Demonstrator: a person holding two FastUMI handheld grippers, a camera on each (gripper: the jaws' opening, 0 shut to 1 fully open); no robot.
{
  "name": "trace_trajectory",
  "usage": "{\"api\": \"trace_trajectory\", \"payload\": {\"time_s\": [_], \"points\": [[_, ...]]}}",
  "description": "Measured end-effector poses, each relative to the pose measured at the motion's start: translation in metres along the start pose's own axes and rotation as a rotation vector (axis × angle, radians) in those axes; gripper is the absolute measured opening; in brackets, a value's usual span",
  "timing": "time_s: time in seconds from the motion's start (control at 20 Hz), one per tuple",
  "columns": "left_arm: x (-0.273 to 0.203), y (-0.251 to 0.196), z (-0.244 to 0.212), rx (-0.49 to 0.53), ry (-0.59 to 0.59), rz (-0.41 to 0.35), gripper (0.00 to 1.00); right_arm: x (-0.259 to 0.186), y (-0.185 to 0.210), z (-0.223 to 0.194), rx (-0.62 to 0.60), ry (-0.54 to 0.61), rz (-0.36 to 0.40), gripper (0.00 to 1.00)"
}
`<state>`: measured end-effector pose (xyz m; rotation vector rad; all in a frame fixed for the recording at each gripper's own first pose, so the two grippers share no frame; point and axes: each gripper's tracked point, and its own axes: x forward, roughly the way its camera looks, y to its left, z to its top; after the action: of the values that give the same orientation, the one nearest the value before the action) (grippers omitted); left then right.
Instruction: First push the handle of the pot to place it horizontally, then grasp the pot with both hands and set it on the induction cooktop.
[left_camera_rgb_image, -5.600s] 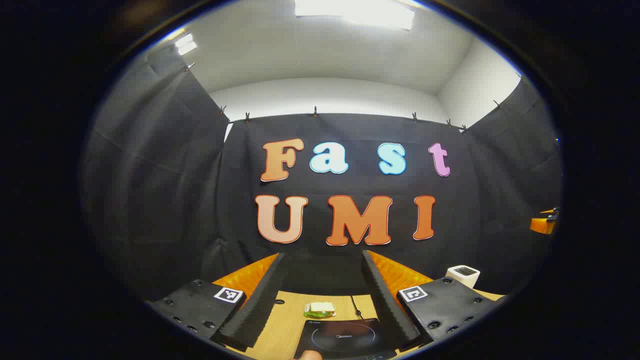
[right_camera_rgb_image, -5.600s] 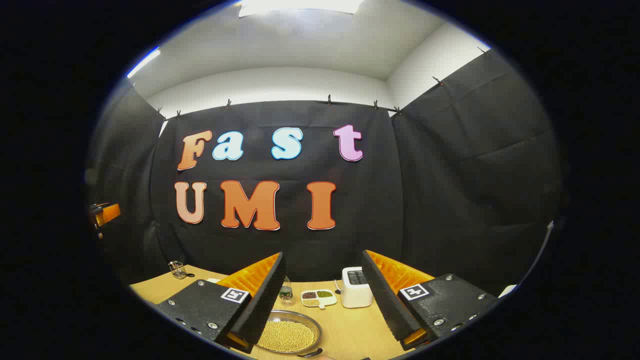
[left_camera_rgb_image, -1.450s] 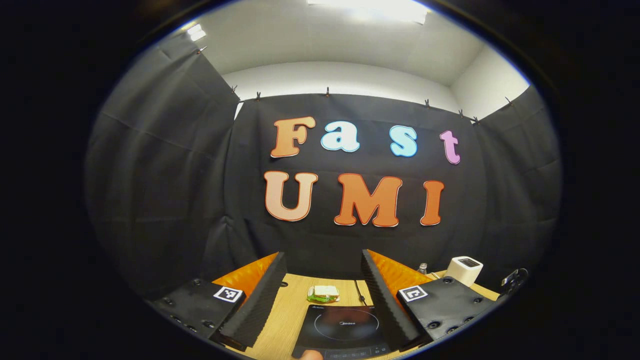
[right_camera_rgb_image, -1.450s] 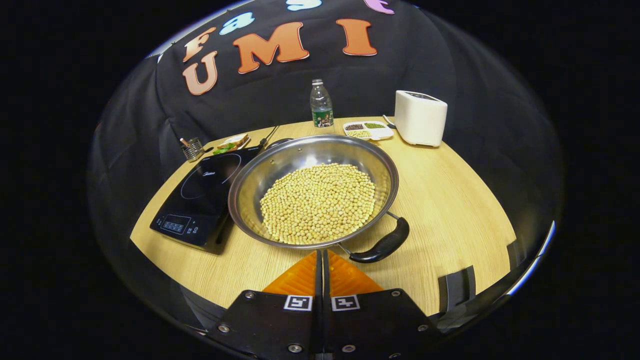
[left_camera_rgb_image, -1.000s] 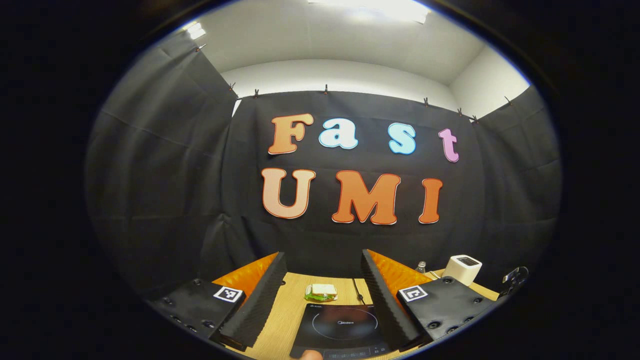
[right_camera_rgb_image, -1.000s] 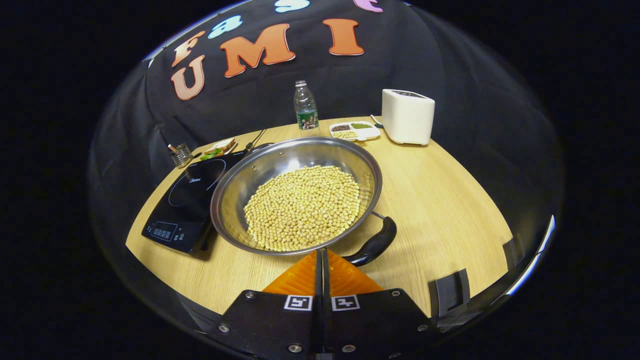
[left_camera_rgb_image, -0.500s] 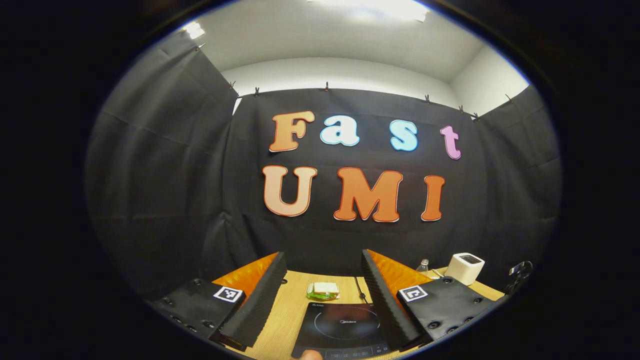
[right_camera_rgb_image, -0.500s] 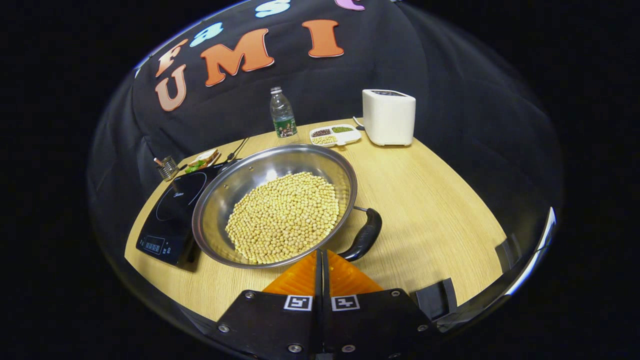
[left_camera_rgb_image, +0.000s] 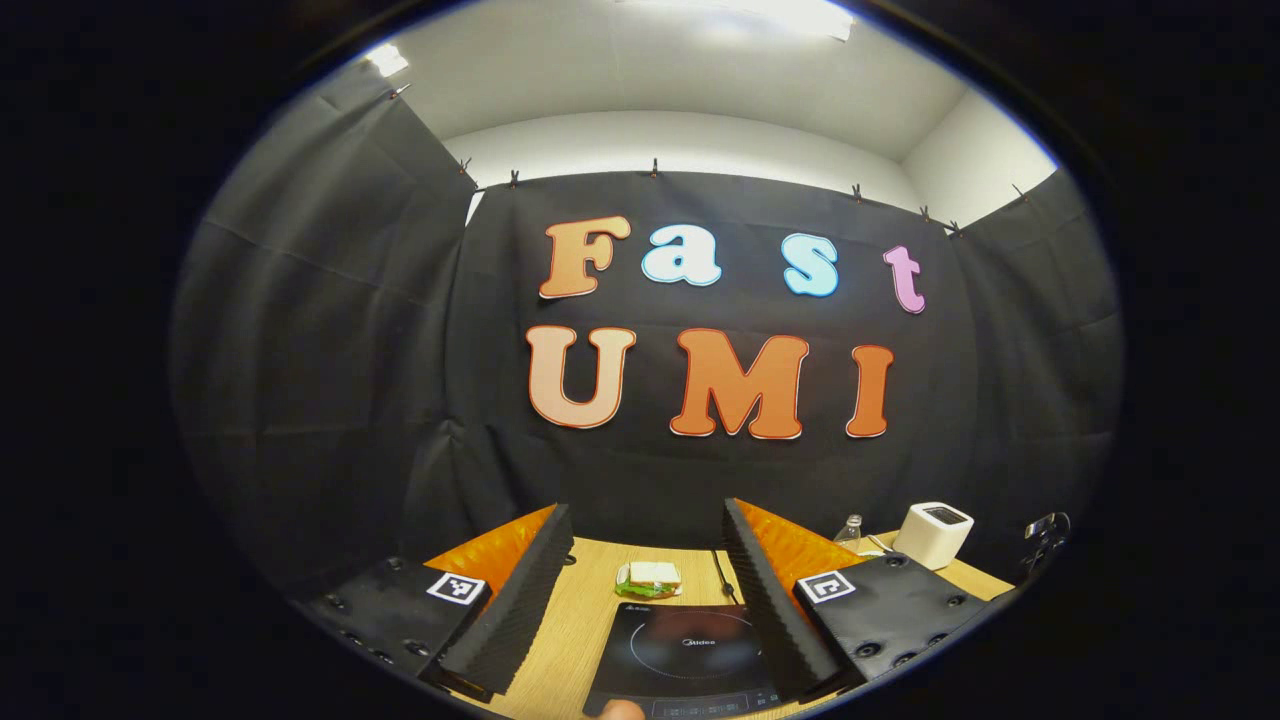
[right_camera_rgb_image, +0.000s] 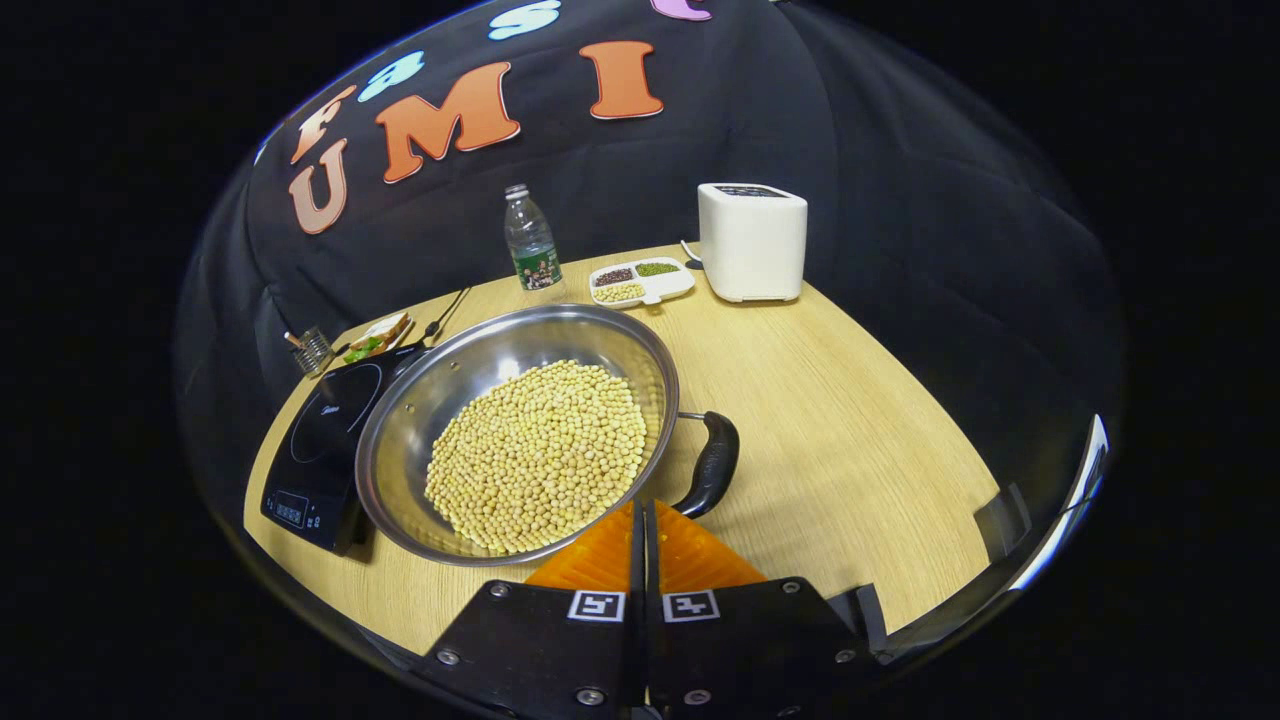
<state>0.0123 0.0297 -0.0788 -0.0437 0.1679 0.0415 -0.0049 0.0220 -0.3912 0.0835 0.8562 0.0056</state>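
Observation:
In the right gripper view a steel pot (right_camera_rgb_image: 400, 420) full of yellow beans (right_camera_rgb_image: 540, 455) sits on the wooden table, its left rim over the black induction cooktop (right_camera_rgb_image: 325, 440). Its black handle (right_camera_rgb_image: 712, 462) sticks out at the pot's right side. My right gripper (right_camera_rgb_image: 640, 510) is shut, empty, with its tips at the pot's near rim just left of the handle's near end. In the left gripper view my left gripper (left_camera_rgb_image: 648, 530) hangs open above the cooktop (left_camera_rgb_image: 690, 655), nothing between its fingers.
At the table's back stand a water bottle (right_camera_rgb_image: 530, 240), a white toaster (right_camera_rgb_image: 752, 242) and a divided dish of beans (right_camera_rgb_image: 640, 282). A sandwich (right_camera_rgb_image: 375, 335) and a small wire holder (right_camera_rgb_image: 312, 352) lie behind the cooktop. The toaster (left_camera_rgb_image: 932, 533) and sandwich (left_camera_rgb_image: 648, 578) also appear ahead of the left gripper.
The right gripper, shut, has pushed the pot's handle round from the near side to the right side. The left gripper has barely moved.

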Motion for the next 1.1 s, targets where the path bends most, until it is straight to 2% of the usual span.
{"api": "trace_trajectory", "payload": {"time_s": [0.75, 1.1], "points": [[0.014, -0.012, -0.017, -0.002, 0.023, -0.006, 0.99, 0.029, -0.024, 0.025, 0.033, -0.007, -0.018, 0.00], [0.025, -0.030, -0.047, -0.016, 0.076, -0.028, 0.98, 0.043, -0.030, 0.037, 0.042, 0.006, -0.007, 0.00]]}}
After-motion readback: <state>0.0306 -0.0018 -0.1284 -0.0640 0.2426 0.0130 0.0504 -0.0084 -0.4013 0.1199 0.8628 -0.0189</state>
